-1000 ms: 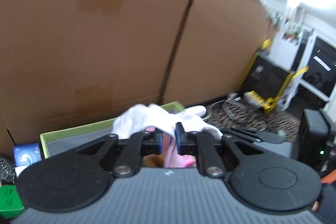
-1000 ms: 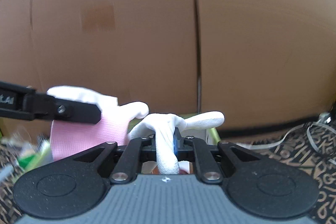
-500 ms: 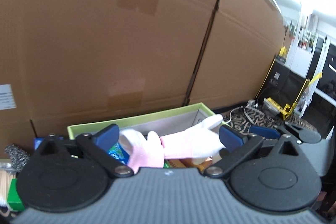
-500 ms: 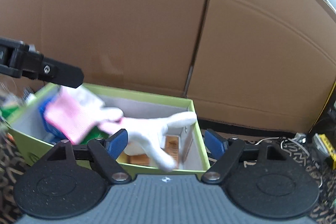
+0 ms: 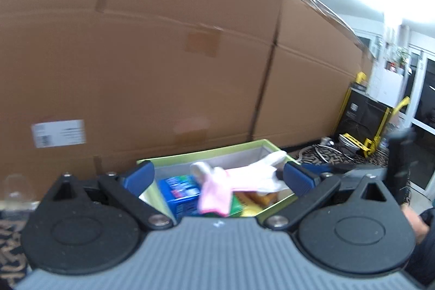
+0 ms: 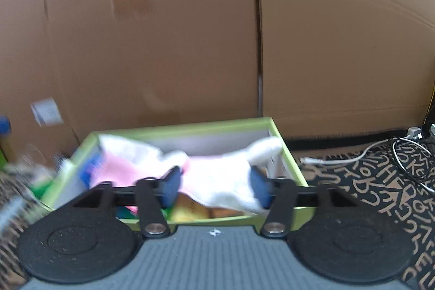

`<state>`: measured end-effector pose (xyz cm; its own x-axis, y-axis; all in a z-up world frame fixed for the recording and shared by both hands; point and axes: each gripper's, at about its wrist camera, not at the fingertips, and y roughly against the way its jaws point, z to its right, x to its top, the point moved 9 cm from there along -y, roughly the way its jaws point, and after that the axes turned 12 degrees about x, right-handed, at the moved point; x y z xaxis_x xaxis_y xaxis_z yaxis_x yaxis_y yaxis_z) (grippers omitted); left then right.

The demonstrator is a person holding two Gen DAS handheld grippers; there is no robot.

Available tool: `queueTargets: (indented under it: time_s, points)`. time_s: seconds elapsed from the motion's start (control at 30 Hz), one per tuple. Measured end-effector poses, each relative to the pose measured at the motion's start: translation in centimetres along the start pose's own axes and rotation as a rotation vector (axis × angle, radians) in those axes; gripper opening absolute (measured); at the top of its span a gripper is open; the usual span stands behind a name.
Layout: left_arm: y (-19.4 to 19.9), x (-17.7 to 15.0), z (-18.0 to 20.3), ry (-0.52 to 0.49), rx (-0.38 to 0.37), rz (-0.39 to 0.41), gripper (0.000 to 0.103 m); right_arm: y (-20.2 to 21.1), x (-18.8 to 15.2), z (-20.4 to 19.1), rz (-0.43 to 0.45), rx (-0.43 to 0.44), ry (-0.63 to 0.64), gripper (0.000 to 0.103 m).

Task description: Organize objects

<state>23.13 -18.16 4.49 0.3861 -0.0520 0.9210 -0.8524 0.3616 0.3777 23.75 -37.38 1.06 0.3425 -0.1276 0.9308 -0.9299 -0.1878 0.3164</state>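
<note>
Nearest in the left wrist view, the left gripper [image 5: 217, 178] has its blue-padded jaws spread as wide as they go, with nothing pressed between them. In the right wrist view the right gripper [image 6: 214, 185] has its jaws apart and closing; the gloves lie in the line of sight between the pads, but the pads do not press on them. Just beyond both sets of fingers sits the green box [image 5: 206, 154] [image 6: 288, 151], an open carton with a lime rim and pale grey inner walls. The white and pink gloves [image 5: 239, 181] [image 6: 217, 175] lie draped across the top of its contents, cuffs toward the left side and one white fingertip reaching the far right corner. Under them are a blue packet [image 5: 180, 193] and some yellow and orange packaging [image 6: 190, 208], too blurred to name. The box stands on a dark rug with a tan letter pattern [image 6: 380, 181], over which white and black cables [image 6: 353, 158] trail to the right. Directly behind the box rises a wall of large brown cardboard cartons [image 5: 163, 59] [image 6: 190, 45], one bearing a white label [image 5: 58, 133]. Farther right, the room opens toward a black and yellow case [image 5: 364, 116], white walls and dark glass doors [image 5: 426, 113] under bright ceiling light.
</note>
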Motion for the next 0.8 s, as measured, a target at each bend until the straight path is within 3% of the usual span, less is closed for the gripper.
queueTargets:
  time_s: [0.13,0.27,0.4,0.6,0.8]
  points:
    - [3.6,-1.7,-3.6,0.050,0.065,0.000,0.103,3.1,0.0,-3.6,0.089,0.047,0.017,0.082]
    - [6.6,-4.8,-7.5,0.101,0.147,-0.029,0.103,4.7,-2.1,-7.1,0.102,0.117,0.005,0.085]
    - [8.5,-8.6,-11.2,0.134,0.242,-0.086,0.103,5.2,-5.7,-10.5,0.051,0.167,-0.013,0.085]
    - [9.7,-13.8,-15.7,0.179,0.348,-0.167,0.103,2.7,-11.7,-15.2,-0.104,0.264,-0.027,0.085]
    - [9.8,-15.6,-18.7,0.214,0.400,-0.203,0.103,0.8,-13.3,-18.9,-0.168,0.271,0.023,0.085]
